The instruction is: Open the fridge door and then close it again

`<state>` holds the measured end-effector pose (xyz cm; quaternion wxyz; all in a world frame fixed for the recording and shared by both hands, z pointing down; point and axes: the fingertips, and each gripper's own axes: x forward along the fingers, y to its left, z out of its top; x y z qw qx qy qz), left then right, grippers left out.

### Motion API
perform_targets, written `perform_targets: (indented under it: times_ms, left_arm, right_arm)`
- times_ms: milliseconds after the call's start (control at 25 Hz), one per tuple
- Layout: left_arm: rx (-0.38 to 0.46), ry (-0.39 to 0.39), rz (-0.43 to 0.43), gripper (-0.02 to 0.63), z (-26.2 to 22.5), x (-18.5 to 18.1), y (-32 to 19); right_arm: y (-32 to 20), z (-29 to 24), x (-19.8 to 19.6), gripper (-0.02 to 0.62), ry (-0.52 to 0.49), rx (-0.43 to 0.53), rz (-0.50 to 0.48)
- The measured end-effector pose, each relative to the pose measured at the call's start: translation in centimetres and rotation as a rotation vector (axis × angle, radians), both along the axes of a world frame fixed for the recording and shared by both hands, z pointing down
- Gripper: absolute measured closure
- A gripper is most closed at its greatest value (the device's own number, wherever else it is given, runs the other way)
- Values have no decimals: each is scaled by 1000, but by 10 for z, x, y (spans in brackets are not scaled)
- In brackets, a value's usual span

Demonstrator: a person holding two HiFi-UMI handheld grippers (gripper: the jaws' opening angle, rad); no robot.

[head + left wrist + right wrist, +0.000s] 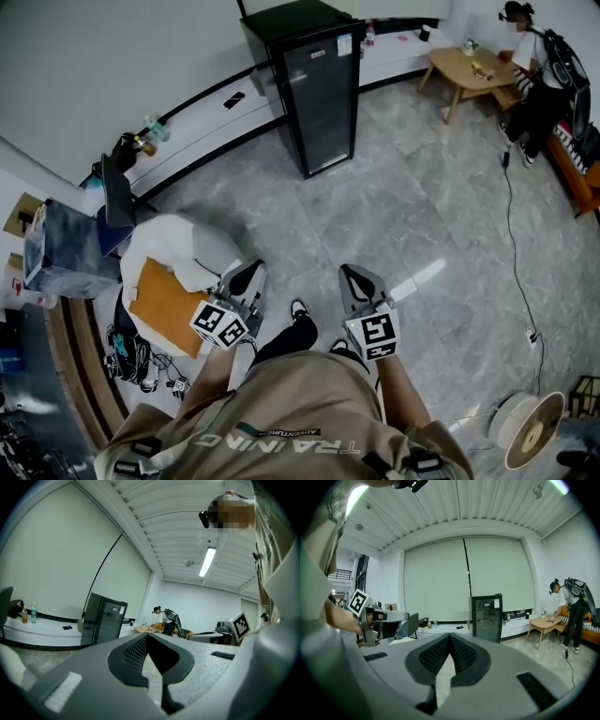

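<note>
A tall black fridge (314, 84) with a dark glass door stands shut against the far wall, well ahead of me. It also shows small in the left gripper view, the fridge (104, 623), and in the right gripper view, the fridge (486, 617). My left gripper (246, 278) is held low near my body, its jaws shut with nothing between them. My right gripper (356, 280) sits beside it, jaws together and empty. Both point toward the fridge from a distance.
A white beanbag with an orange cushion (169, 281) lies at my left. A low white ledge (206, 122) runs along the wall. A wooden table (469, 70) and a person (539, 84) are at the far right. A cable (514, 234) crosses the floor; a fan (530, 431) stands near right.
</note>
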<state>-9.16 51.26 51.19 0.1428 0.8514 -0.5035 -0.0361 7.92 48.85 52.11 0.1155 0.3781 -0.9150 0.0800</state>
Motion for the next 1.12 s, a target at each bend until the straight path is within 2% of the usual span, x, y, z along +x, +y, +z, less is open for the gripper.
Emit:
perform_targets:
  times_ms: [200,440,560,720,960,1120]
  left_arm:
    - [20,-5,41,615,-6,-32,-51]
    - [46,-6,103,615,-10,-66,-87]
    - [45,-12,107,615,-6,-78,-97]
    - [24,38,106,615,2,-86,-107]
    - [-30,68,71,615,27,-93,-117]
    - [-53,45,69,615,32,-94,-135]
  right_arm:
    - [-42,-2,-35,598,16,2,23]
    - [-78,-16,-72,598,8,35,78]
    - [-85,-14,-82,598,18,25,87]
    - [-91,-10,-86,598,37,-1,100]
    - [-102,9,-97,598,65,-56,40]
    - [-132,16,-101,598,46,-62,34]
